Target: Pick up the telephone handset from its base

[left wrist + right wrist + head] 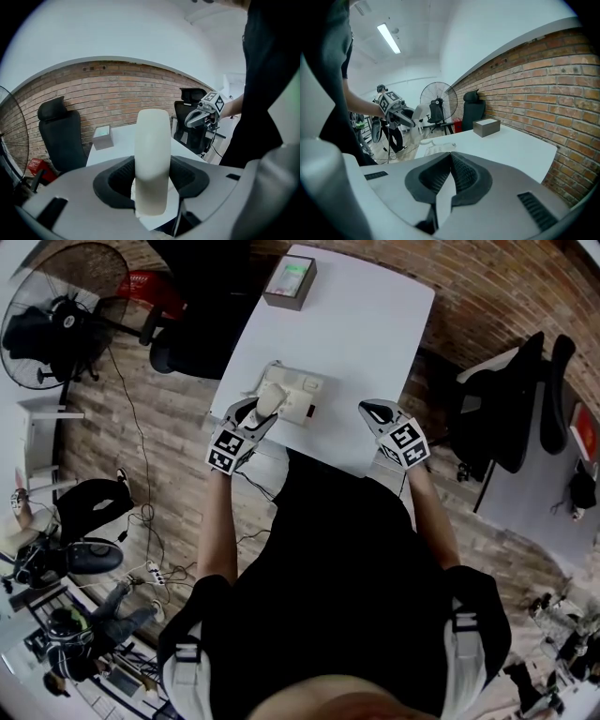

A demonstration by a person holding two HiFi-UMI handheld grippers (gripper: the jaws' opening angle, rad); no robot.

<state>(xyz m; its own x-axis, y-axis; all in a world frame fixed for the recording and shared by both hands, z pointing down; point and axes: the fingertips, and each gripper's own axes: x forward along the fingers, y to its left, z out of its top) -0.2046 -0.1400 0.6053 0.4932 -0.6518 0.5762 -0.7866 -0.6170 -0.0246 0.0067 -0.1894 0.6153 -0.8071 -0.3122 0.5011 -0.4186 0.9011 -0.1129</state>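
The cream telephone handset (270, 401) is clamped between the dark pads of my left gripper (251, 418), over the left part of the phone base (302, 397) on the white table (356, 334). In the left gripper view the handset (152, 150) stands upright, filling the gap of that gripper (152, 185). My right gripper (375, 412) hovers at the table's near edge, right of the base, jaws closed together with nothing between them (451, 157). From the right gripper view the base (436, 149) lies flat, with the left gripper (401, 115) raised above it.
A grey box (290, 281) sits at the table's far end. A standing fan (56, 324) and a black chair (192, 343) are left of the table, more office chairs (516, 399) to the right. Cables run over the wooden floor.
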